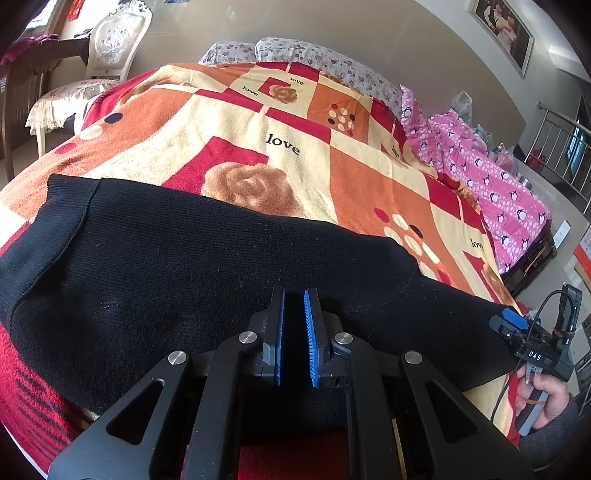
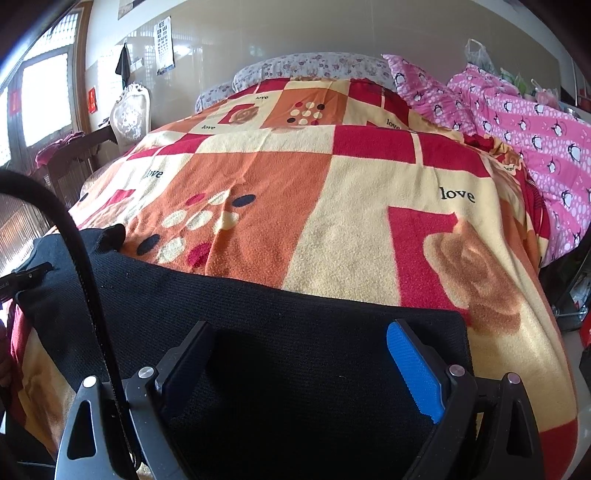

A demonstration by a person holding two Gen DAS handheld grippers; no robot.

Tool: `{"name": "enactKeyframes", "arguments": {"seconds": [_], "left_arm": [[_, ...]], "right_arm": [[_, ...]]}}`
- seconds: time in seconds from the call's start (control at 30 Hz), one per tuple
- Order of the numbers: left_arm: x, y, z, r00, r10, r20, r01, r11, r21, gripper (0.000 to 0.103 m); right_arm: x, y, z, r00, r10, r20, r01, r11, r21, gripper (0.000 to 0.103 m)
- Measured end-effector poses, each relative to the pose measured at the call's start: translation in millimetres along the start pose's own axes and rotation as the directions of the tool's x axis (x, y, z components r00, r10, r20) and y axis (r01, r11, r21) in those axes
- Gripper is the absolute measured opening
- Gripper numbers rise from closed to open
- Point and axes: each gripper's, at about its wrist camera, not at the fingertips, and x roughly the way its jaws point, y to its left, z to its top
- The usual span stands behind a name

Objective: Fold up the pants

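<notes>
a: item one, the black ribbed-knit pants point(image 1: 177, 266)?

b: lying flat across the near edge of the bed, on the fleece blanket printed with red, orange and cream squares, brown roses and the word "love" point(image 1: 295, 147). a ribbed band runs along their left end in the left wrist view. in the right wrist view the same dark cloth point(image 2: 295, 332) fills the near foreground, its right end a straight edge on the blanket point(image 2: 332, 184).

a: item two, the left gripper point(image 1: 294, 295)?

b: low over the pants near their middle, its blue-padded fingers point(image 1: 309, 332) drawn close with a narrow gap between them. whether any cloth is pinched there i cannot tell.

a: item three, the right gripper point(image 2: 301, 326)?

b: fingers spread wide, one blue pad point(image 2: 413, 369) on the right and a dark one on the left, black fabric showing between them, nothing clamped. from the left wrist view it sits at the pants' right end point(image 1: 513, 319), with the person's right hand point(image 1: 543, 395) on its handle.

a: surroundings?

b: grey floral pillows point(image 1: 295, 51) at the head of the bed, a pink penguin-print quilt point(image 1: 491, 177) heaped along the right side, a white carved chair with a lace seat cover point(image 1: 110, 48) to the left, a framed picture point(image 1: 502, 29) on the wall, an eye chart poster point(image 2: 164, 44) on the tiled wall.
</notes>
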Motion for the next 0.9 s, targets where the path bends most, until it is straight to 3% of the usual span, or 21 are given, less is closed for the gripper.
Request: {"name": "enactKeyframes", "arguments": {"seconds": [0.83,0.87,0.9], "left_arm": [[0.6,6.0,-0.6,0.999,-0.039,0.014,0.040,0.998,-0.046,0.009],[0.4,6.2,-0.7,0.999,-0.039,0.014,0.040,0.998,-0.047,0.009],[0.6,6.5,-0.8,0.999,-0.040,0.014,0.041,0.998,-0.048,0.009]], "right_arm": [[0.6,0.0,-0.4,1.000,0.000,0.003,0.000,1.000,-0.002,0.093],[-1.5,-1.3,0.2,1.000,0.007,0.008,-0.007,1.000,0.003,0.091],[-7.5,-4.5,0.5,1.000,0.005,0.029,-0.006,1.000,0.023,0.082]]}}
